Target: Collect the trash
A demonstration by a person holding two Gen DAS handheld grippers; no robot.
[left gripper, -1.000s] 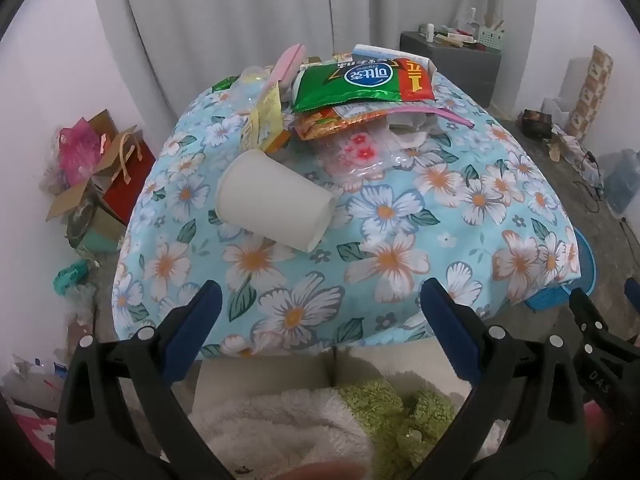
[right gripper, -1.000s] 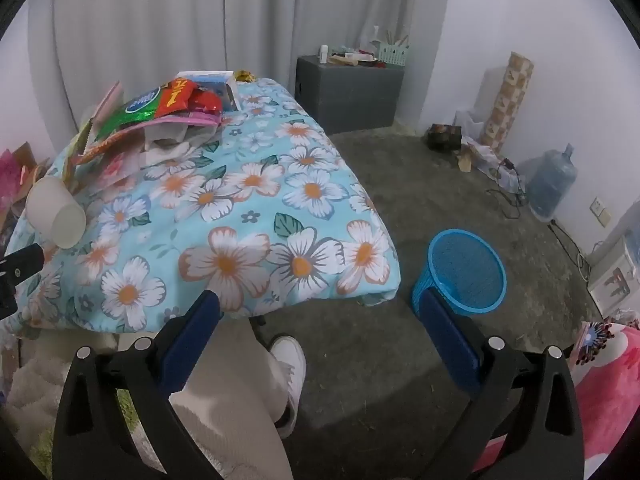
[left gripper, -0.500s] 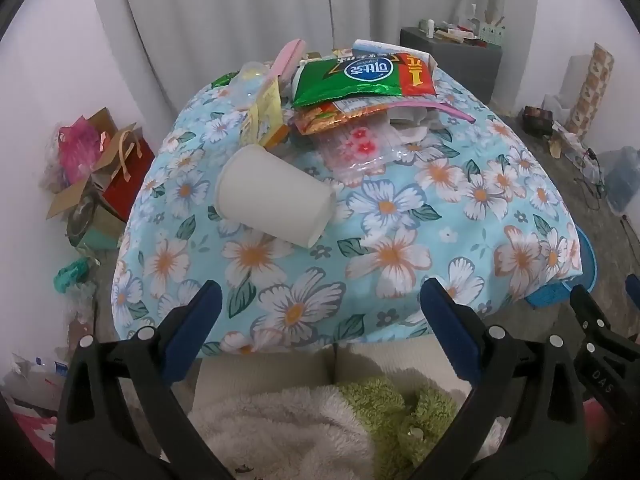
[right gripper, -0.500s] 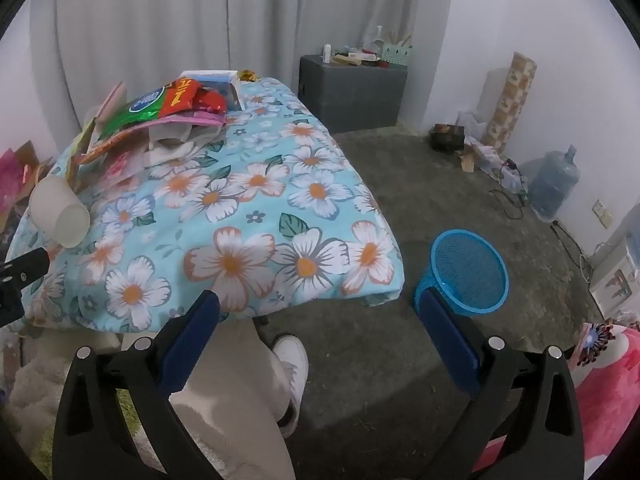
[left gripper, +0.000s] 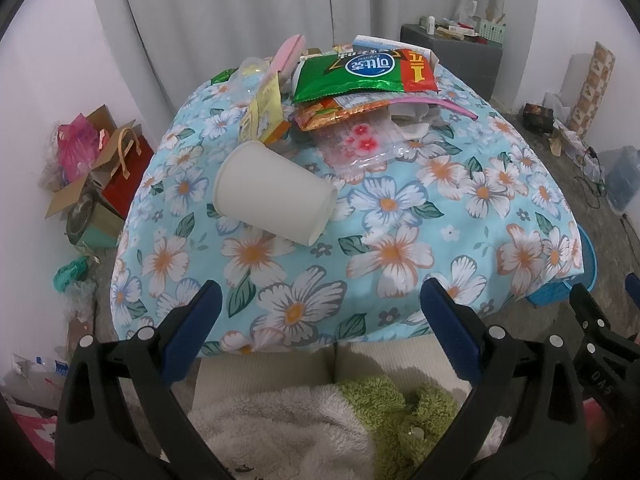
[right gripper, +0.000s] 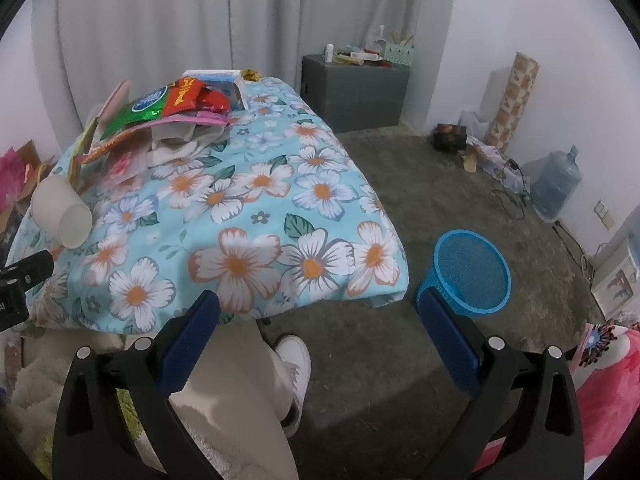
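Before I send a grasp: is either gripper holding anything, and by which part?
Nothing is held. The left gripper and right gripper are both open and empty; the white paper cup lies untouched on the floral cloth.

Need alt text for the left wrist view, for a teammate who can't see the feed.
A white paper cup lies on its side on a floral tablecloth, ahead of the open, empty left claw. Behind the cup sits a pile of snack wrappers and packaging.

A matt white paper cup (left gripper: 272,192) lies on the soft floral cloth (left gripper: 400,216), behind it glossy foil wrappers (left gripper: 364,74), crinkled clear plastic (left gripper: 360,152); the basket (right gripper: 472,272) is blue plastic mesh.
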